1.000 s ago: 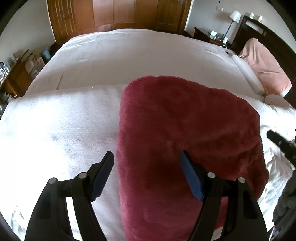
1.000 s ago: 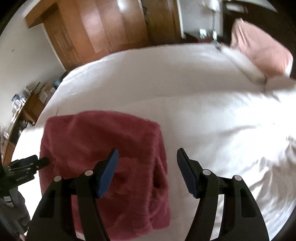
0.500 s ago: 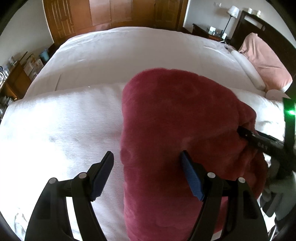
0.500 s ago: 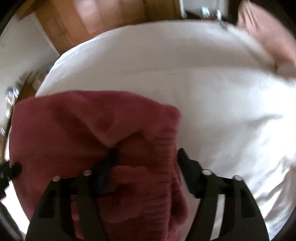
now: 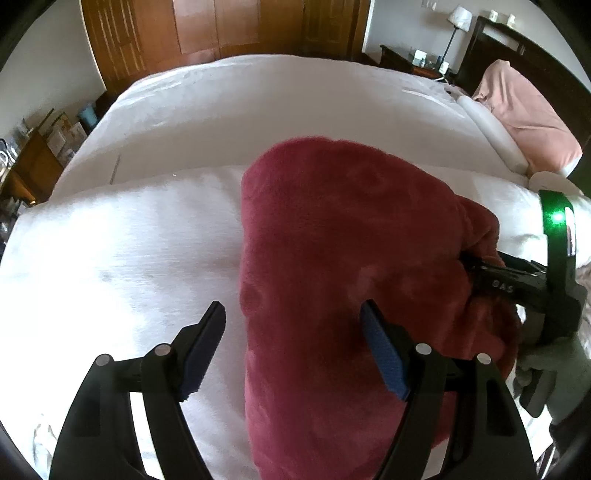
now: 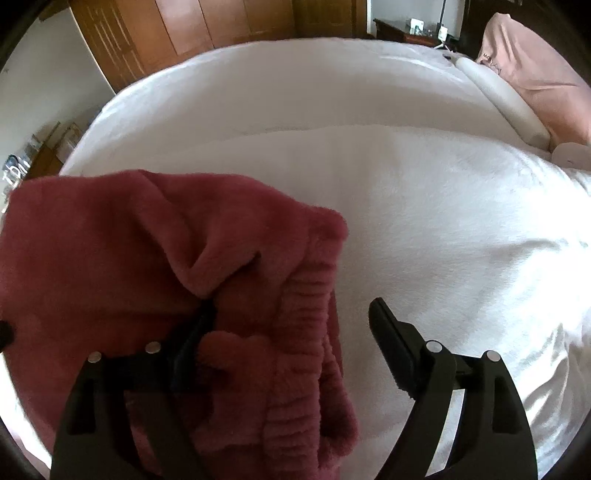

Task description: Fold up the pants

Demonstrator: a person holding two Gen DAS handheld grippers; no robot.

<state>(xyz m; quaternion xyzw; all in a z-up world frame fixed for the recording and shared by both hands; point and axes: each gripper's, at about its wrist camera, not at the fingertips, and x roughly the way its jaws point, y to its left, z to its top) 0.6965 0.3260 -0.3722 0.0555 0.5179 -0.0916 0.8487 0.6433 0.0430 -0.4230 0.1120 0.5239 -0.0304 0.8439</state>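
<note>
The dark red fleece pants (image 5: 343,266) lie folded in a thick bundle on the white blanket (image 5: 122,251). My left gripper (image 5: 293,334) is open, its jaws straddling the bundle's left edge near me. My right gripper (image 6: 291,321) is open at the bundle's right side; its left finger is pushed under a fold of the pants (image 6: 129,258) and its right finger stands over bare blanket. The ribbed waistband (image 6: 306,332) lies between the jaws. In the left wrist view the right gripper (image 5: 480,266) pokes into the pants' right edge.
The white bed (image 6: 332,92) stretches away to wooden wardrobe doors (image 5: 240,26). A pink pillow (image 5: 528,114) and white bolster (image 6: 502,96) lie at the far right by a dark headboard. A nightstand with a lamp (image 5: 456,22) stands beyond. Cluttered shelves (image 5: 33,155) are at the left.
My right gripper moved left into the pants' right edge, its left finger sliding under a fold and bunching the fabric up. The left gripper stayed nearly still.
</note>
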